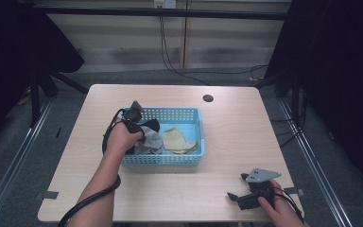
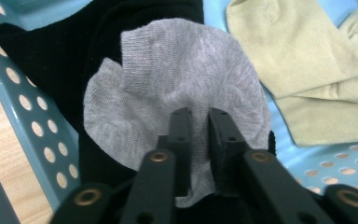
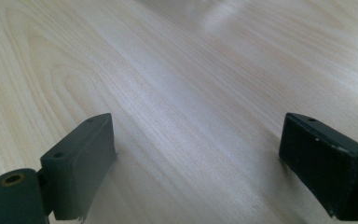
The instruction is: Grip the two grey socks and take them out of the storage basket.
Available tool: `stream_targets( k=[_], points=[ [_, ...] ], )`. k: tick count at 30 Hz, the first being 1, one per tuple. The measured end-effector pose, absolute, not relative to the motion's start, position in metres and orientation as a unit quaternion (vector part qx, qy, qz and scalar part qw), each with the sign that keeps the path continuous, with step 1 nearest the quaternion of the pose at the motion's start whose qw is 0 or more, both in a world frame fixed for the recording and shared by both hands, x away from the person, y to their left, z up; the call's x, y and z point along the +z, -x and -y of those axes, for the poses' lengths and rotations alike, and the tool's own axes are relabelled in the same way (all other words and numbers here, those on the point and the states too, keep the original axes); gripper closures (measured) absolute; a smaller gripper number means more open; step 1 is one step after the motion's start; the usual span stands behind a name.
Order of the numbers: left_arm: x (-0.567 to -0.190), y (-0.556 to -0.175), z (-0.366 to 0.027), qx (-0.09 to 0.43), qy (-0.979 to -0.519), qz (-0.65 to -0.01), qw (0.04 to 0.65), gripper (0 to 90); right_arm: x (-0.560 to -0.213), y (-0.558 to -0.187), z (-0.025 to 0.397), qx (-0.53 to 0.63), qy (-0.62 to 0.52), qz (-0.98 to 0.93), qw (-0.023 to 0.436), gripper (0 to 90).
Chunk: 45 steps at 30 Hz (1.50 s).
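Left gripper [image 2: 199,116]: jaws pressed nearly together, pinching a fold of the grey sock [image 2: 177,88]; reaches into the left end of the blue basket [image 1: 194,159].
Left hand [image 1: 122,138]: wraps the gripper body in the high view, hiding the jaws there; pinch readable from the left gripper view alone.
Grey sock: bunched inside the basket's left half, lying on a black garment [image 2: 60,56]; in the high view a small pale patch [image 1: 152,141] beside the hand.
Black garment: mostly covered by the grey sock; shape hard to make out, lower part cut off behind the jaws.
Beige socks [image 2: 307,70]: flat in the basket's right half, apart from the grey sock; cut off at the frame edge in the left gripper view, seen whole from above [image 1: 178,140].
Right gripper [image 3: 196,154]: jaws spread wide, nothing between them; low over bare table [image 3: 177,84], well right of and nearer the person than the basket.
Right hand [image 1: 283,210]: partly cut off at the bottom edge of the high view; gripper [image 1: 238,189] small and dark there, spread hard to judge.
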<state>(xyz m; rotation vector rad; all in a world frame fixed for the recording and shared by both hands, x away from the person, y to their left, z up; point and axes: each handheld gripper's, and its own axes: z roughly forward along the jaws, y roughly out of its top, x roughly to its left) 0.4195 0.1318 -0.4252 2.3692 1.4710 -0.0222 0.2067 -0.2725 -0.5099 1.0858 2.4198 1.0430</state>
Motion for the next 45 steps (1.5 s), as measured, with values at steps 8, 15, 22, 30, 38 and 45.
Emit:
stream_targets(
  k=[8, 15, 22, 30, 38, 45],
  points=[
    [-0.406, -0.419, -0.133, -0.010, -0.841, -0.512, 0.172, 85.3, -0.510, -0.207, 0.273, 0.362, -0.377, -0.840, 0.145, 10.1],
    [-0.388, -0.419, -0.130, -0.007, -0.846, -0.500, 0.188, 85.7, -0.510, -0.207, 0.272, 0.362, -0.377, -0.840, 0.144, 10.1],
    [-0.371, -0.420, -0.127, -0.001, -0.847, -0.495, 0.195, 85.8, -0.510, -0.207, 0.272, 0.362, -0.377, -0.840, 0.145, 10.1],
    [-0.359, -0.419, -0.130, 0.000, -0.845, -0.495, 0.202, 85.8, -0.510, -0.207, 0.272, 0.362, -0.377, -0.840, 0.145, 10.1],
    [-0.343, -0.418, -0.145, 0.008, -0.844, -0.499, 0.198, 85.8, -0.510, -0.207, 0.272, 0.363, -0.376, -0.840, 0.144, 10.1],
    [-0.332, -0.415, -0.159, 0.012, -0.836, -0.509, 0.202, 85.8, -0.510, -0.207, 0.273, 0.362, -0.376, -0.841, 0.144, 10.1]
  ],
)
